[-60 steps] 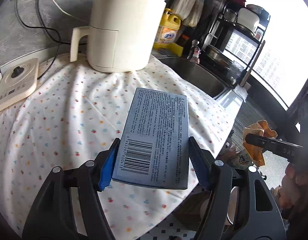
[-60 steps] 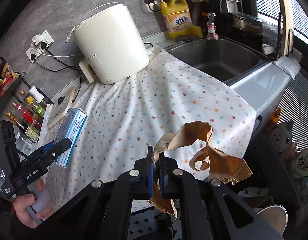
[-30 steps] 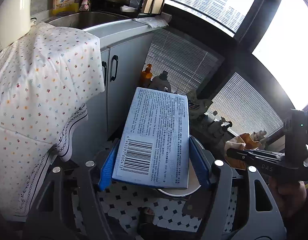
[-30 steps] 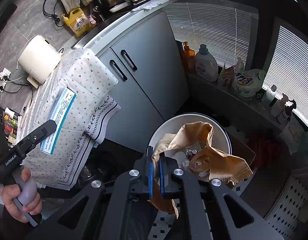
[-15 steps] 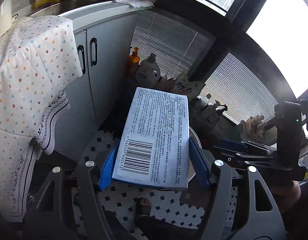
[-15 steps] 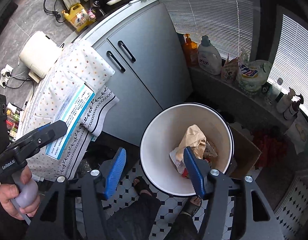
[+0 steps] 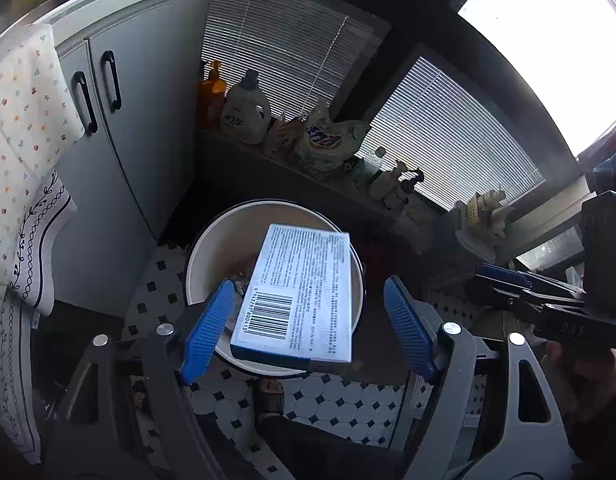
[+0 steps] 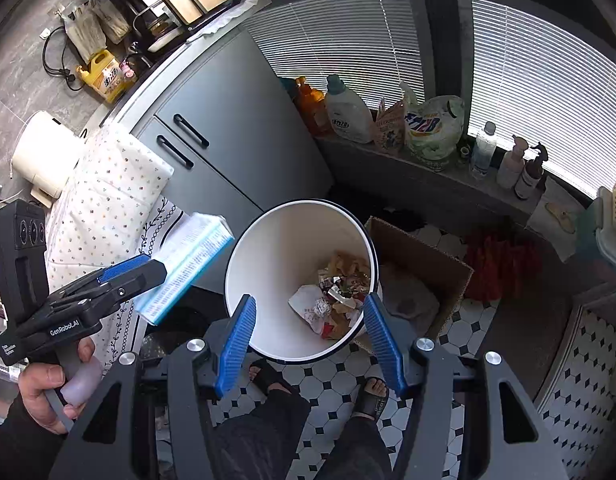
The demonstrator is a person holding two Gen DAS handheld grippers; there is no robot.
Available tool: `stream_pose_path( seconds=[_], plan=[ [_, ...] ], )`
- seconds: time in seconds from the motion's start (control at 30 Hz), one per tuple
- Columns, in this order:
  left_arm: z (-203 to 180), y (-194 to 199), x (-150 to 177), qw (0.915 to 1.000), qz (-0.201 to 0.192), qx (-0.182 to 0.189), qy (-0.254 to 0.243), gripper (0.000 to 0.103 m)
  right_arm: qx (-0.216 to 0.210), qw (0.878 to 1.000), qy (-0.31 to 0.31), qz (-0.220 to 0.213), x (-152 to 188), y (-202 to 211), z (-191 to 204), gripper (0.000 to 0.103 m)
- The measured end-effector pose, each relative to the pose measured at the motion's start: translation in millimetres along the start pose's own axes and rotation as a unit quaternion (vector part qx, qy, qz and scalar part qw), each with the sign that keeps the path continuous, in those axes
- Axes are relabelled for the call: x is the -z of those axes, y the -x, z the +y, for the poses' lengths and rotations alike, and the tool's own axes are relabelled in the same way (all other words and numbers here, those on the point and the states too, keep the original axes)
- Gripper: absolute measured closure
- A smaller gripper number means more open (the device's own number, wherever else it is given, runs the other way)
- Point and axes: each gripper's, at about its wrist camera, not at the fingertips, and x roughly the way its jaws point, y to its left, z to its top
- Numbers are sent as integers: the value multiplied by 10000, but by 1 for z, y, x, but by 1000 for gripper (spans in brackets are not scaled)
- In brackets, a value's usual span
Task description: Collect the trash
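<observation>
My left gripper (image 7: 308,283) hangs over a white trash bin (image 7: 195,264), and its jaws are opening. A blue-and-white printed box (image 7: 299,296) lies between them with a gap on each side; neither blue pad touches it. In the right wrist view the box (image 8: 187,260) sticks out past the left gripper (image 8: 123,276), just left of the bin (image 8: 267,248). My right gripper (image 8: 309,299) is above the bin's near rim, its jaws closing slightly with nothing between them. Crumpled brown paper, foil and wrappers (image 8: 336,292) lie in the bin's bottom.
A grey cabinet (image 7: 147,100) and a hanging floral cloth (image 7: 19,120) stand left of the bin. A cardboard box (image 8: 420,264) sits to its right. Detergent bottles (image 8: 344,112) line the window ledge. The person's sandalled feet (image 8: 372,396) stand on the tiled floor.
The left jaws have spread and the blue box has slipped free, now lower over the bin. The right jaws opened and dropped the brown paper into the bin. Both grippers moved over the bin.
</observation>
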Motion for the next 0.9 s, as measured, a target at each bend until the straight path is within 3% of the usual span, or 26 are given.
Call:
stream_pose_path(
  seconds=[0.2,0.4,0.73,0.9],
  plan=[
    [10,27,-4,9994,-223,-227,112,16,-175,9998,101,-61,-7,4,8,46],
    [27,82,-5,9943,-743,-653,389,9,-485,9976,431,-236,-20,13,36,27],
    [59,187,11,9708,-1602,-1368,1149,6,-745,9924,902,-371,-42,34,98,8],
    [76,234,25,9577,-1994,-1509,1422,6,-871,9890,1050,-567,-50,51,133,8]
  ],
)
